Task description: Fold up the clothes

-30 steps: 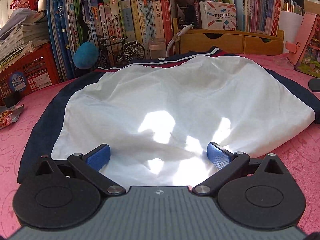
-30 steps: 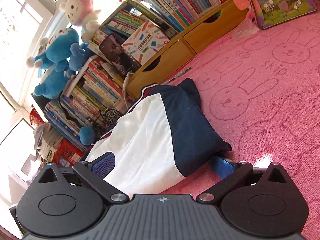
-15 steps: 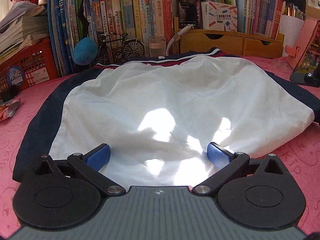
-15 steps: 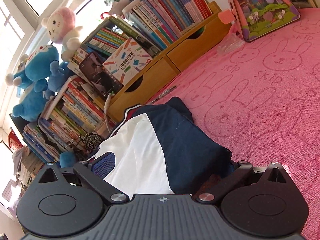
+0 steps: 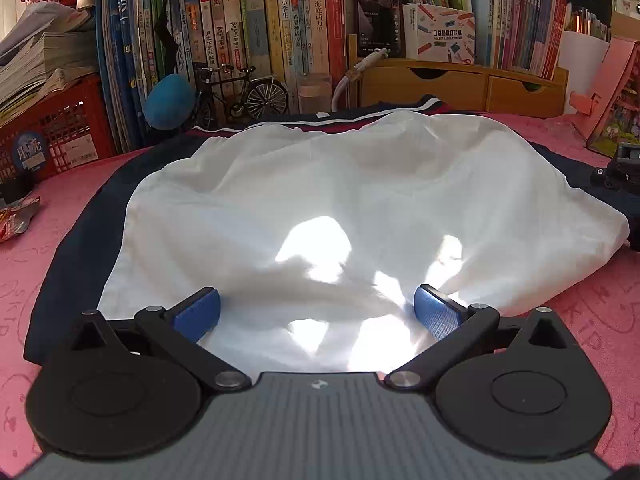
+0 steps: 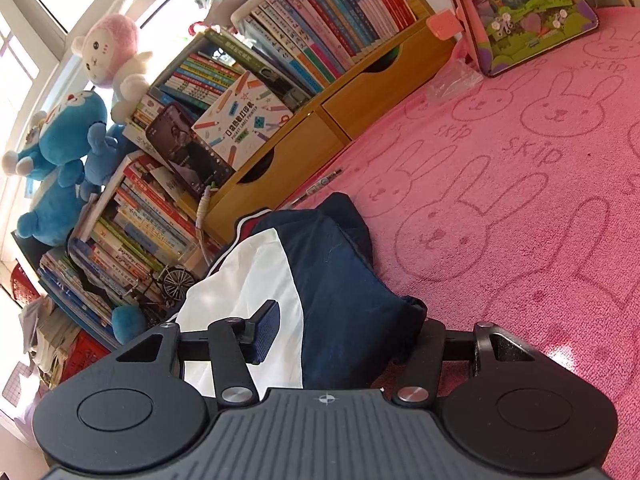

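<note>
A white shirt with navy sleeves [image 5: 340, 184] lies spread on the pink bunny-print cloth [image 5: 592, 320]. My left gripper [image 5: 316, 312] is open and low over the shirt's near white hem, a blue pad on each side and nothing pinched between them. In the right wrist view the shirt's navy sleeve [image 6: 340, 280] runs between the fingers of my right gripper [image 6: 344, 332]. Its jaws are partly drawn in around the sleeve, still with a wide gap. One fingertip [image 6: 266, 330] lies over the white panel. The other is hidden under the navy fabric.
Rows of books [image 5: 280, 32] and a wooden drawer unit [image 5: 460, 84] stand behind the shirt, with a model bicycle [image 5: 240, 92] in front. A red crate [image 5: 52, 128] stands at the left, a pink toy box [image 6: 528, 12] at the far right, plush toys [image 6: 68, 152] above the books.
My right gripper has slid forward onto the navy sleeve and its jaws have narrowed around it. The left gripper stays open at the hem, its view only slightly shifted.
</note>
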The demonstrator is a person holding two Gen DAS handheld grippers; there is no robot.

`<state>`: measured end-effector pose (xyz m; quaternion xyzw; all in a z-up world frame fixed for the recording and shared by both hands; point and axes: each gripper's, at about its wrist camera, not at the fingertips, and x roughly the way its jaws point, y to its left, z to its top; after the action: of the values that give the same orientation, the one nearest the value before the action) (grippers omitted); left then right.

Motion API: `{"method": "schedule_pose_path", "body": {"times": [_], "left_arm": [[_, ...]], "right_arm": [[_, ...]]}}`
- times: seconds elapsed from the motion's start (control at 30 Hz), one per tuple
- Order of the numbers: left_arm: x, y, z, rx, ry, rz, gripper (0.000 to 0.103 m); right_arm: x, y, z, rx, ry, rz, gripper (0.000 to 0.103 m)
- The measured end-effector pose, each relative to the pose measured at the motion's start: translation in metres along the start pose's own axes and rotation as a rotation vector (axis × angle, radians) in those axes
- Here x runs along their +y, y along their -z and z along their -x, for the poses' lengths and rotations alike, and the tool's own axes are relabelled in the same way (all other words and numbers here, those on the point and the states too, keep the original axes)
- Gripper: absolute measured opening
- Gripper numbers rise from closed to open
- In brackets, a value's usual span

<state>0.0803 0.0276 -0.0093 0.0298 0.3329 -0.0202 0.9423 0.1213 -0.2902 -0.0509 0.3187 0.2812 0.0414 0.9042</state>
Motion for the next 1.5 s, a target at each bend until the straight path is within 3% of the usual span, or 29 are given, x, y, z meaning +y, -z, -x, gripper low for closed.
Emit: {"method": "schedule_pose_path", "body": {"times": [0.13, 0.2, 0.4, 0.53, 0.67, 0.77, 0.87, 1.0, 1.17, 1.33, 1.43, 1.47, 1.5], "left_arm": [[0.000, 0.000, 0.000, -0.001, -0.002, -0.001, 0.103], [0.000, 0.000, 0.001, -0.002, -0.003, 0.000, 0.103], [0.006, 0.001, 0.006, 0.000, -0.009, 0.013, 0.103], [0.035, 0.017, 0.042, -0.063, -0.180, 0.075, 0.103], [0.085, 0.036, 0.069, -0.099, -0.279, 0.141, 0.103], [0.126, 0.042, 0.073, -0.068, -0.365, 0.222, 0.103], [0.156, 0.050, 0.079, -0.055, -0.453, 0.329, 0.103], [0.175, 0.061, 0.094, -0.085, -0.442, 0.354, 0.103], [0.194, 0.077, 0.102, -0.076, -0.426, 0.401, 0.103], [0.208, 0.089, 0.103, -0.049, -0.422, 0.458, 0.103], [0.212, 0.092, 0.101, -0.034, -0.409, 0.478, 0.103], [0.212, 0.092, 0.101, -0.036, -0.400, 0.483, 0.103], [0.211, 0.091, 0.102, -0.039, -0.388, 0.487, 0.103]], "right_arm": [[0.005, -0.004, -0.008, 0.016, 0.023, 0.022, 0.054], [0.008, -0.005, -0.013, 0.025, 0.034, 0.033, 0.035], [0.047, -0.013, 0.000, -0.003, 0.053, 0.160, 0.017], [0.078, -0.017, 0.009, -0.032, 0.058, 0.261, 0.015], [0.147, -0.004, 0.014, -0.090, 0.004, 0.442, 0.014], [0.207, 0.020, 0.012, -0.102, -0.053, 0.589, 0.014], [0.271, 0.065, 0.006, -0.136, -0.090, 0.761, 0.013], [0.331, 0.124, -0.006, -0.147, -0.164, 0.955, 0.012], [0.365, 0.186, -0.027, -0.061, -0.233, 1.094, 0.011], [0.364, 0.220, -0.042, 0.012, -0.230, 1.172, 0.011], [0.358, 0.228, -0.041, 0.037, -0.251, 1.222, 0.025], [0.353, 0.225, -0.034, 0.029, -0.265, 1.228, 0.044], [0.349, 0.222, -0.028, 0.020, -0.278, 1.234, 0.071]]}}
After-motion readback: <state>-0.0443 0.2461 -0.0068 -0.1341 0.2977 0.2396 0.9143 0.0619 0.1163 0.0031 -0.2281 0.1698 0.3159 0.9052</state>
